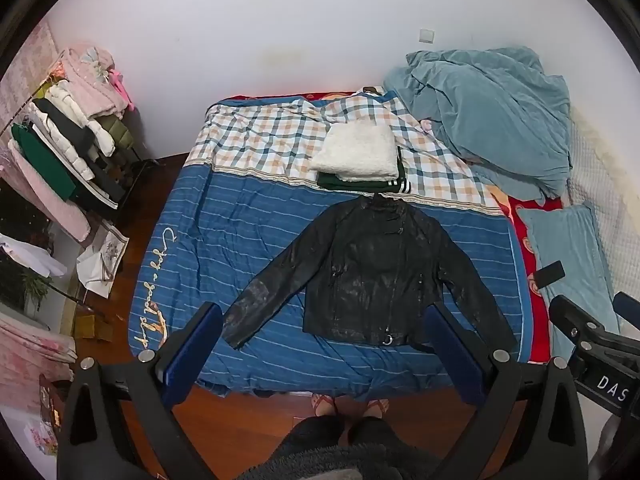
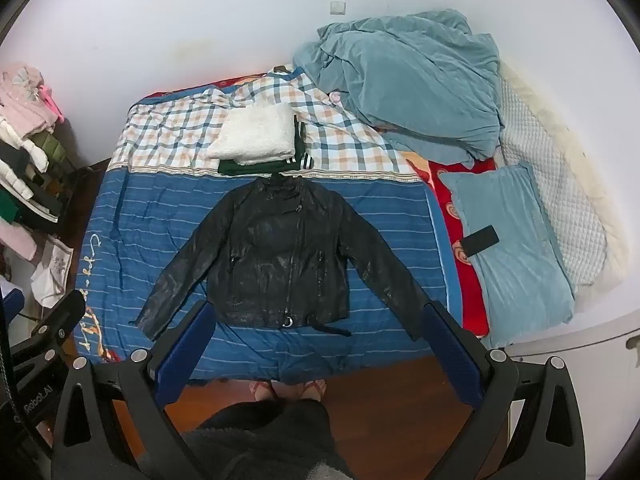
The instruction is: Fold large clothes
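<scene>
Above a bed with a blue striped bedspread (image 1: 248, 240), both grippers hang tilted steeply downward with their blue-padded fingers spread as wide as they go and nothing between them. Beyond and between the fingers of the left gripper (image 1: 324, 320) lies a black leather jacket (image 1: 372, 276), front up, zipped, collar away from the person, sleeves angled outward; the cuff of one sleeve sits just past the left finger (image 1: 192, 348), and the other sleeve runs toward the right finger. From the right gripper (image 2: 316, 320) the same jacket (image 2: 276, 264) appears centred between the fingers, its hem buckle (image 2: 289, 322) and a loose belt strap (image 2: 332, 330) plainly seen. Farther beyond the collar, a folded white fleece (image 1: 356, 152) rests on a folded green garment with white stripes (image 1: 360, 186), on a plaid sheet (image 1: 256, 136). Only the left view shows the full clothes rack (image 1: 68, 152) off beyond its left finger, and the right gripper's body at its right edge; only the right view shows the quilted cream cover (image 2: 560, 184) past its right finger, and the left gripper's body at its left edge. Both views show the rumpled teal blanket (image 2: 408, 80), a teal pillow (image 2: 516, 256) bearing a black phone (image 2: 480, 240), and the person's sandalled feet (image 2: 288, 390) on the wooden floor (image 1: 248, 420) below the fingers.
</scene>
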A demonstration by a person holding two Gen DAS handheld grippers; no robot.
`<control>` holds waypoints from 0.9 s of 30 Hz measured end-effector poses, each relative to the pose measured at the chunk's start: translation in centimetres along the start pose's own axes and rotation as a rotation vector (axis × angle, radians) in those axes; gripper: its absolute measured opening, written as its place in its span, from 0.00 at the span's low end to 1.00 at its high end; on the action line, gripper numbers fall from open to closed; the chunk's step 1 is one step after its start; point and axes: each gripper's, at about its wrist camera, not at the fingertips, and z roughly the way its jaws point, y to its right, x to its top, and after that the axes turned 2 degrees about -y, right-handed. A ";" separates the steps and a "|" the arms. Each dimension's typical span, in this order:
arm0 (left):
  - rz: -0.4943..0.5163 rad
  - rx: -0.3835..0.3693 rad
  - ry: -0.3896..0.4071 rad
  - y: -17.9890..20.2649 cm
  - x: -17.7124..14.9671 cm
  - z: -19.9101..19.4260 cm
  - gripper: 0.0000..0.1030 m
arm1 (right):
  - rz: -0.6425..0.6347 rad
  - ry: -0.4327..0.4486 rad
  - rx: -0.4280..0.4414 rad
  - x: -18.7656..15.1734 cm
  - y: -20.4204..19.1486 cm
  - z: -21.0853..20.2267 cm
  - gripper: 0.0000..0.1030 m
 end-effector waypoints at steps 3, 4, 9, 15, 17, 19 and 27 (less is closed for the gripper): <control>0.002 -0.005 -0.013 -0.1 0.0 0.2 1.00 | -0.001 0.001 0.007 0.1 0.0 0.1 1.00; 0.001 -0.010 -0.021 -0.2 0.0 0.3 1.00 | -0.002 0.000 0.007 0.1 0.0 0.1 1.00; 0.019 -0.020 -0.045 -0.5 0.5 0.7 1.00 | -0.005 -0.004 0.000 0.1 0.1 0.2 1.00; 0.026 -0.013 -0.049 0.2 0.7 0.5 1.00 | -0.019 -0.026 -0.004 0.2 0.6 0.8 1.00; 0.028 -0.013 -0.051 0.3 0.8 0.6 1.00 | -0.020 -0.028 -0.005 0.0 0.6 0.8 1.00; 0.024 -0.013 -0.048 0.1 0.5 0.6 1.00 | -0.021 -0.034 -0.003 0.1 0.6 0.8 1.00; 0.025 -0.013 -0.047 0.0 0.7 0.7 1.00 | -0.020 -0.032 -0.006 0.2 0.4 1.0 1.00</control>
